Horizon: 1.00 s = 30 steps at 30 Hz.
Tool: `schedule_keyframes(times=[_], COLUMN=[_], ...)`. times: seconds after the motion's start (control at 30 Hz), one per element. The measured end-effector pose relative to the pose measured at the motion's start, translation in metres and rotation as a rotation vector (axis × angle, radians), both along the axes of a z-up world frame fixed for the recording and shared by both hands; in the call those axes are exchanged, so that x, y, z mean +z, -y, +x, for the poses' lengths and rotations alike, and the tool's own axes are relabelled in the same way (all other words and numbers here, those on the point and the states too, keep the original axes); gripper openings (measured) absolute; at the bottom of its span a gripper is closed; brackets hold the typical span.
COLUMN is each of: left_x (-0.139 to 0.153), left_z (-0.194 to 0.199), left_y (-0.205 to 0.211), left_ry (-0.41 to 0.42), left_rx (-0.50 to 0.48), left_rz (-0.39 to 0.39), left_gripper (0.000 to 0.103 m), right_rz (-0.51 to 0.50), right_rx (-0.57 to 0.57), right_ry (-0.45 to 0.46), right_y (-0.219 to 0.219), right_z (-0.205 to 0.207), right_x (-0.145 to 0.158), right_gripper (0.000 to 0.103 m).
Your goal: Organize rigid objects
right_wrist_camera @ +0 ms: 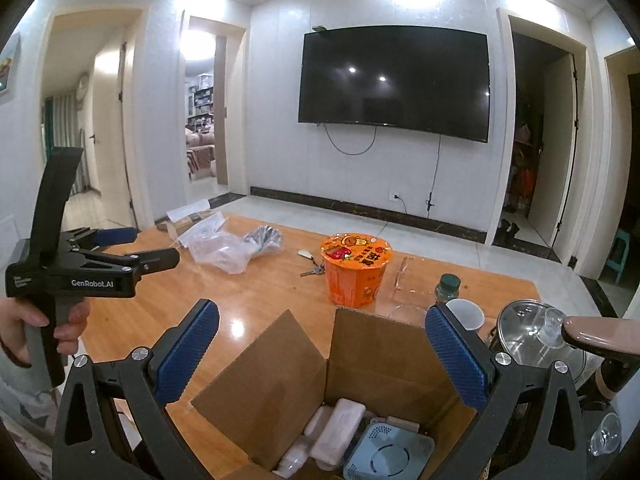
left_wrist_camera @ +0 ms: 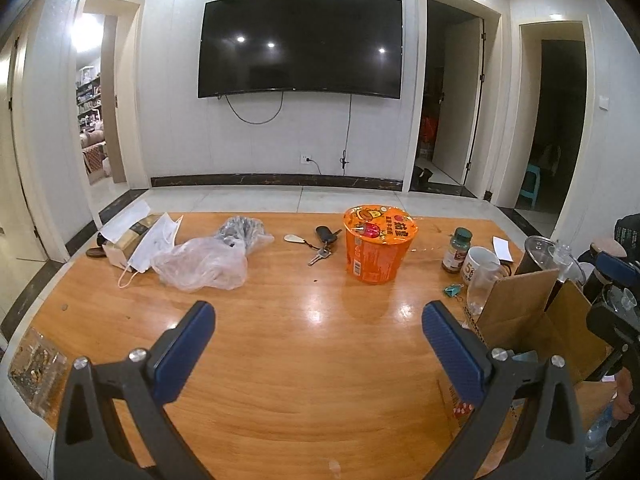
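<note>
The left gripper is hovering over bare wood with its blue pads spread wide and nothing between them. The right gripper is likewise gaping wide and empty, hanging just above the open cardboard box, which is sitting at the near right edge of the wooden surface. Inside the box, a pale blue round-vented device is lying beside several white plastic cases. Further out, an orange instant noodle cup is standing upright mid-surface, with a bunch of keys lying just left of it. A green-capped bottle and a white mug are standing close together near the box. At the far left, a crumpled plastic bag is resting against a face mask.
</note>
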State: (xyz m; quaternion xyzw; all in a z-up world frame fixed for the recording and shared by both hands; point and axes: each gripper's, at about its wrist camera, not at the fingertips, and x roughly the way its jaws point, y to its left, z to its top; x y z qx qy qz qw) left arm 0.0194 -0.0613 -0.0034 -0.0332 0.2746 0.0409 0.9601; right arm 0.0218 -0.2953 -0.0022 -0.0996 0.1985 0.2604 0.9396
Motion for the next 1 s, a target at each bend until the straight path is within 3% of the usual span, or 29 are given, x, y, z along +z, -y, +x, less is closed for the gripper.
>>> schedule_keyframes(times=[1.0], left_x=[0.002], left_z=[0.0], left_y=[0.005], left_ry=[0.007], left_rx=[0.005], left_rz=[0.018], left_gripper=[0.102], right_rz=[0.016], right_rx=[-0.032], right_ry=[-0.024], right_y=[0.013], right_z=[0.002], right_x=[-0.002], right_gripper=[0.103])
